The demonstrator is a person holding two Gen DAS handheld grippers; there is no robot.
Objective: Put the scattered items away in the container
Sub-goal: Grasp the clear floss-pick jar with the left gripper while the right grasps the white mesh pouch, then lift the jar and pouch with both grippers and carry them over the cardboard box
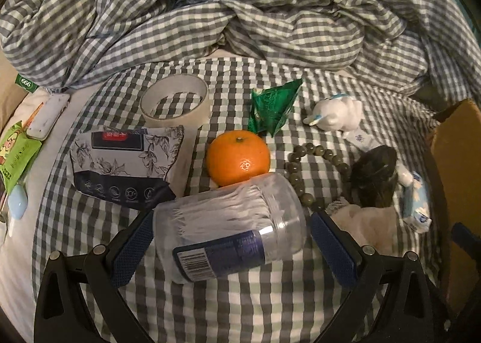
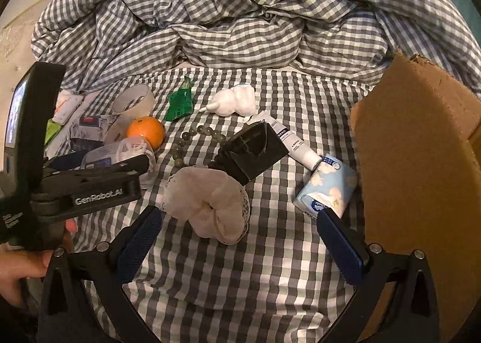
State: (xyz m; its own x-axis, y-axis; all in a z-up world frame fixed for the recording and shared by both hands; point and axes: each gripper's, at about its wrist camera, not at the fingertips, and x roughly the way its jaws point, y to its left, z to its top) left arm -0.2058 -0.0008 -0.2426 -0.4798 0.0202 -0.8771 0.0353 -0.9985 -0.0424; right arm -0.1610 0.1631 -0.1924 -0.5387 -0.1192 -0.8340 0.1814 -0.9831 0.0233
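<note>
Left gripper (image 1: 231, 248) and right gripper (image 2: 239, 242) look alike: black frames with triangular cut-outs, round silver screws, and dark blue textured pads (image 2: 138, 245); white "GenRobot.AI" lettering runs along the left one's side

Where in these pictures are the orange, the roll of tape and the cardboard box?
orange (image 1: 237, 158): left wrist view, on the middle of its peel.
roll of tape (image 1: 174, 102): left wrist view, on the near wall of the ring.
cardboard box (image 2: 415, 144): right wrist view, on its bare outer wall.
</note>
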